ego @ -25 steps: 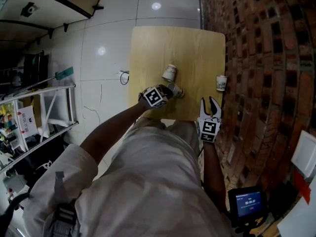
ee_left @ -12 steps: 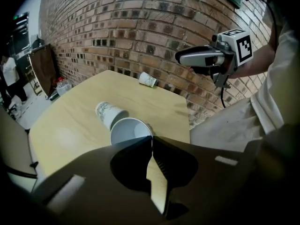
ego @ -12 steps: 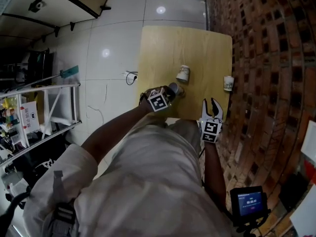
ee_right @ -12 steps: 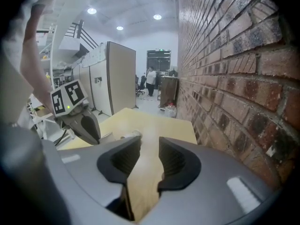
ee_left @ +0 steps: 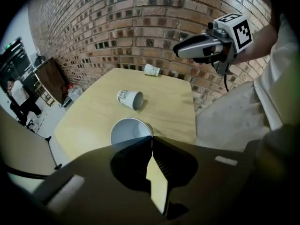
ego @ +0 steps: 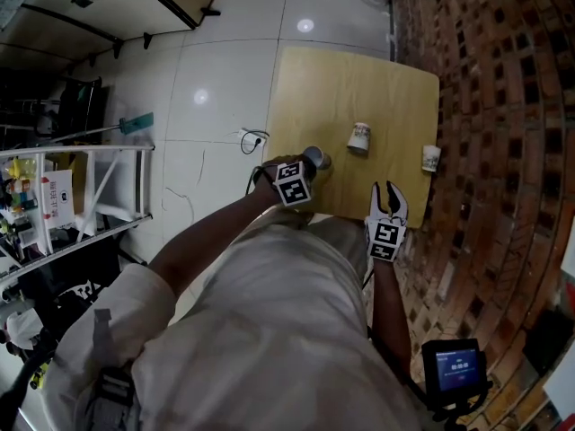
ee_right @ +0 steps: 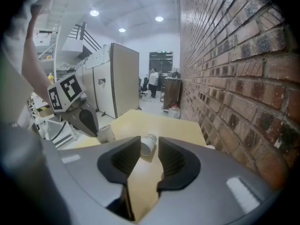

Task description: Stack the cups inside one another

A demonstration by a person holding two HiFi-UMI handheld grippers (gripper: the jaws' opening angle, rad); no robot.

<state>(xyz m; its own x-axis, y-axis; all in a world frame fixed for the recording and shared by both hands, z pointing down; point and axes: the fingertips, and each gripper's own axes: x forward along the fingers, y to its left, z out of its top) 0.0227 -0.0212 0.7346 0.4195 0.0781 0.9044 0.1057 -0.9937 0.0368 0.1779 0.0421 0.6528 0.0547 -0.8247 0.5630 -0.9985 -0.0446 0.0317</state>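
One cup point(ee_left: 127, 131) was clamped by its rim in left gripper point(ee_left: 151, 139), over table point(ego: 359, 79) edge. Right gripper point(ee_right: 149, 145) jaws stood apart, empty. Nesting was judged easiest if it first steadied lying cup point(ee_left: 130, 99).

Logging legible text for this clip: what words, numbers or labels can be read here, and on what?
Nothing is legible.
Lying cup: dark print, too blurred to read.
Screen: pale lines on blue, too small to read.
White pack on the shelf: print too small to read.
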